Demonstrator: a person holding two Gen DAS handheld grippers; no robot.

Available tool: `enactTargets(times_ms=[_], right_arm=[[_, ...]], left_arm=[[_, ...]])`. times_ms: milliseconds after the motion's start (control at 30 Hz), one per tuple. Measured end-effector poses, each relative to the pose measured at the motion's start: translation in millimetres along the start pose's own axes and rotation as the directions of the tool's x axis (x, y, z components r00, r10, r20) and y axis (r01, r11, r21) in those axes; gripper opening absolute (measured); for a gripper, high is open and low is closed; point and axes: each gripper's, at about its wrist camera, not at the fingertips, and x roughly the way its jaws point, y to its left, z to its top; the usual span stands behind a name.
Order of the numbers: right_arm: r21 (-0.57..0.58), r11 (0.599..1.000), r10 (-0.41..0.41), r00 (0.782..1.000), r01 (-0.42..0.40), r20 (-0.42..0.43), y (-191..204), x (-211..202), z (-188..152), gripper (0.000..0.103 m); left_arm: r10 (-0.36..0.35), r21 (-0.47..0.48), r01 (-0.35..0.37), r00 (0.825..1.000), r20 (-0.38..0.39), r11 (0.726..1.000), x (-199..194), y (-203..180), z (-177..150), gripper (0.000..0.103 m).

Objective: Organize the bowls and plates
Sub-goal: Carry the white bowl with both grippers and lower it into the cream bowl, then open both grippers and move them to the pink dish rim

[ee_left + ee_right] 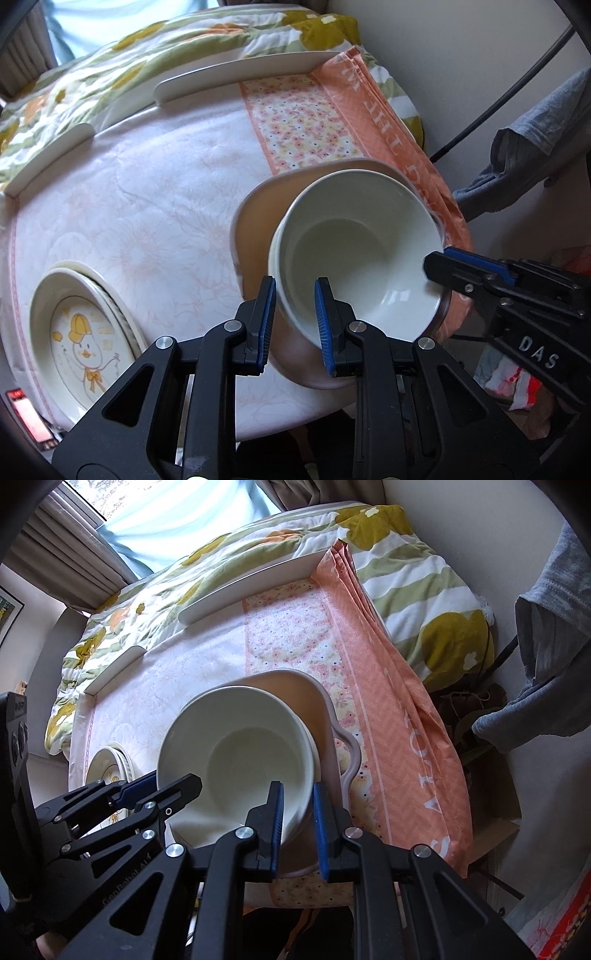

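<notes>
The bowl (354,258) sits in a dish (255,221) on the desk (147,203) (near its right edge); plates (85,332) lie left.

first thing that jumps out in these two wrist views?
The white bowl, sitting in a pinkish dish on the table's right side, with both tongs clamped on its rim: left tongs on the near-left edge, right tongs on the opposite side. After that, the duck-print plate at the table's near-left edge.
</notes>
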Motion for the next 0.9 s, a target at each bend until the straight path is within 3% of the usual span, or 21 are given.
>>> enactTargets(times_ms=[100,233,300,333,367,400,433,467,500,533,700,900], right_arm=[[0.002,1.0,0.008,1.0,-0.008,0.019,-1.0,-11.7,2.8,0.015],[-0.045,0.999,0.023,0.998,-0.021,0.06,2.0,-38.8,6.3,0.015],[-0.078,0.996,0.037,0.997,-0.031,0.075,1.3,-51.6,5.6,0.015],[-0.092,0.995,0.043,0.996,-0.035,0.081,1.2,-56.6,4.7,0.015],[-0.11,0.993,0.045,0.995,-0.035,0.09,-0.1,-62.5,3.0,0.015],[-0.126,0.992,0.039,0.994,-0.027,0.098,-1.2,-66.4,0.9,0.024],[-0.144,0.989,0.027,0.994,-0.012,0.107,-3.1,-70.0,-0.4,0.049],[-0.158,0.987,0.014,0.994,0.003,0.11,-5.3,-71.2,-2.0,0.067],[-0.17,0.985,0.003,0.994,0.016,0.109,-7.6,-71.1,-4.0,0.096],[-0.179,0.983,-0.011,0.995,0.029,0.102,-10.2,-69.9,-5.4,0.102],[-0.205,0.974,-0.102,0.995,0.097,-0.011,-24.0,-42.6,-2.6,0.102],[-0.254,0.954,-0.19,0.976,0.159,-0.103,-27.2,-2.0,3.3,0.102]], left_arm=[[0.003,-0.012,-0.002,1.0,0.025,1.0,-13.8,7.9,-0.1,0.019],[-0.02,0.004,0.02,0.99,0.139,1.0,-57.5,19.3,-1.1,0.02],[0.003,0.032,-0.009,0.984,0.18,0.999,-77.1,22.2,-3.1,0.026],[0.019,0.045,-0.029,0.981,0.191,0.999,-85.2,24.5,-5.2,0.049],[0.024,0.051,-0.035,0.979,0.2,0.998,-89.9,26.7,-6.9,0.089],[0.031,0.052,-0.043,0.974,0.226,0.998,-96.8,31.7,-11.4,0.103],[0.029,0.053,-0.044,0.967,0.252,0.998,-102.1,35.5,-15.8,0.103],[0.024,0.059,-0.04,0.967,0.254,0.997,-103.7,38.3,-18.9,0.103],[0.022,0.067,-0.039,0.971,0.238,0.997,-101.5,40.8,-20.0,0.103],[0.026,0.074,-0.043,0.976,0.217,0.996,-97.7,43.5,-21.6,0.103],[0.017,0.125,-0.029,0.995,0.099,0.992,-62.7,44.8,-28.1,0.103],[0.035,0.173,-0.033,0.999,-0.009,0.984,-21.7,41.2,-31.2,0.103]])
